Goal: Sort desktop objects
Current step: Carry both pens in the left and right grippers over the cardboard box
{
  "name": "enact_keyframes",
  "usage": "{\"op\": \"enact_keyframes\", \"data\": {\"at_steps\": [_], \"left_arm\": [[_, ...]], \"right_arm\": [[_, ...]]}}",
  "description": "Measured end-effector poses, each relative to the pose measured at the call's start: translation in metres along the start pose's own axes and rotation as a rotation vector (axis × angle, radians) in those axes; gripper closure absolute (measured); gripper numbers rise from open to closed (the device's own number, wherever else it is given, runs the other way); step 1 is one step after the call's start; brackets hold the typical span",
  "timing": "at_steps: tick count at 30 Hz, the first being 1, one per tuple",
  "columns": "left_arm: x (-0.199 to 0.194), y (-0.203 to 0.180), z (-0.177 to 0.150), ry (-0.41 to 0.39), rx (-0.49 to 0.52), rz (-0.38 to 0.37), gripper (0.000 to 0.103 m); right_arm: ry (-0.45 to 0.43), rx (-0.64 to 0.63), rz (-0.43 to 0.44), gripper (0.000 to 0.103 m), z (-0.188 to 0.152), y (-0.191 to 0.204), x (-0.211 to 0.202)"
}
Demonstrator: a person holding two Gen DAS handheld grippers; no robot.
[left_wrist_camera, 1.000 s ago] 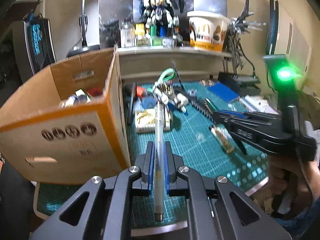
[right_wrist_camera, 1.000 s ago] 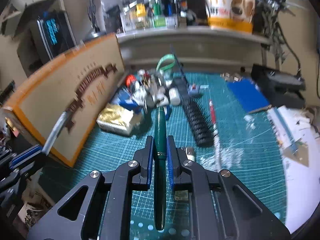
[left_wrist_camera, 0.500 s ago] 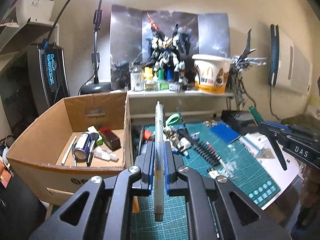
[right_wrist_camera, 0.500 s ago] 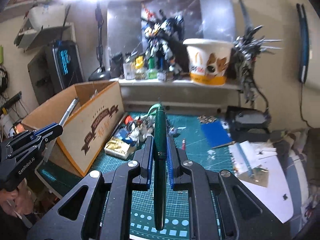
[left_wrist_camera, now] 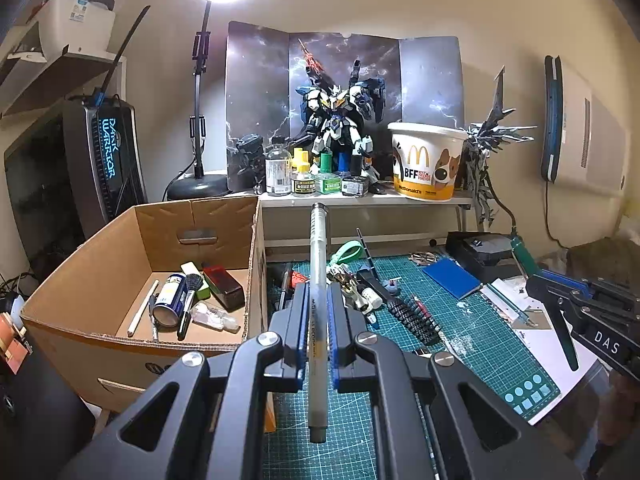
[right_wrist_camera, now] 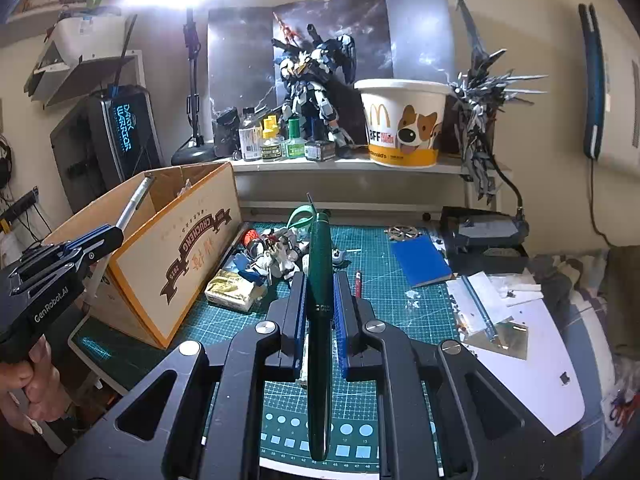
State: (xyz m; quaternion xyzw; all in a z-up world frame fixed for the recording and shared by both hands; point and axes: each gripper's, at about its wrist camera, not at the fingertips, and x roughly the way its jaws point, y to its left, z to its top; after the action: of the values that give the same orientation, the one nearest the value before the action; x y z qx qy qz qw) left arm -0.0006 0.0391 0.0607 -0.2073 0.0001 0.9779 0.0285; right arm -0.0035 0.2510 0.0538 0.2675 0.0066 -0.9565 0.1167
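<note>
- Plastic, grey and slim: in the left wrist view the grey pen (left_wrist_camera: 318,304) lies lengthwise between the blue pads of the left gripper (left_wrist_camera: 318,308), which is clenched on it about mid-barrel, tip pointing away over the mat (left_wrist_camera: 472,332), just right of the box (left_wrist_camera: 120,344).
- It looks light, stiff and smooth, so it could slide along the pads if tilted steeply; the mid-barrel hold seems balanced.
- The box, at the mat's left edge, already holds a can (left_wrist_camera: 170,300), a brush and other small items. I judge it the likely drop place.
- Right of the box, at the frame's edge, the right gripper (left_wrist_camera: 560,304) shows with a green pen in it.
- In the right wrist view the right gripper (right_wrist_camera: 320,312) is clamped on the green pen (right_wrist_camera: 320,304), again mid-barrel, above the mat (right_wrist_camera: 392,312), right of the box (right_wrist_camera: 180,256).
- This pen looks glossy, rigid and somewhat heavier; a slick barrel wants a firm, level carry.
- The left gripper (right_wrist_camera: 100,238) with its grey pen hangs beside the box's near wall.
</note>
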Motion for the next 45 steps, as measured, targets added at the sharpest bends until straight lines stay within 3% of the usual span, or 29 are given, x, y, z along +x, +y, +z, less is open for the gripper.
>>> {"op": "enact_keyframes", "data": {"at_steps": [21,29,45], "left_arm": [[-0.009,0.031,0.003,-0.004,-0.022,0.041,0.095],[-0.021,0.068,-0.002,-0.002,-0.066,0.119,0.095],[-0.050,0.135,-0.016,0.008,-0.141,0.296,0.095]], "right_arm": [[0.016,-0.027,0.067,0.091,0.003,0.019,0.006],[0.016,-0.064,0.112,0.091,0.009,0.041,0.013],[0.022,-0.193,0.302,0.091,0.021,0.126,0.034]]}}
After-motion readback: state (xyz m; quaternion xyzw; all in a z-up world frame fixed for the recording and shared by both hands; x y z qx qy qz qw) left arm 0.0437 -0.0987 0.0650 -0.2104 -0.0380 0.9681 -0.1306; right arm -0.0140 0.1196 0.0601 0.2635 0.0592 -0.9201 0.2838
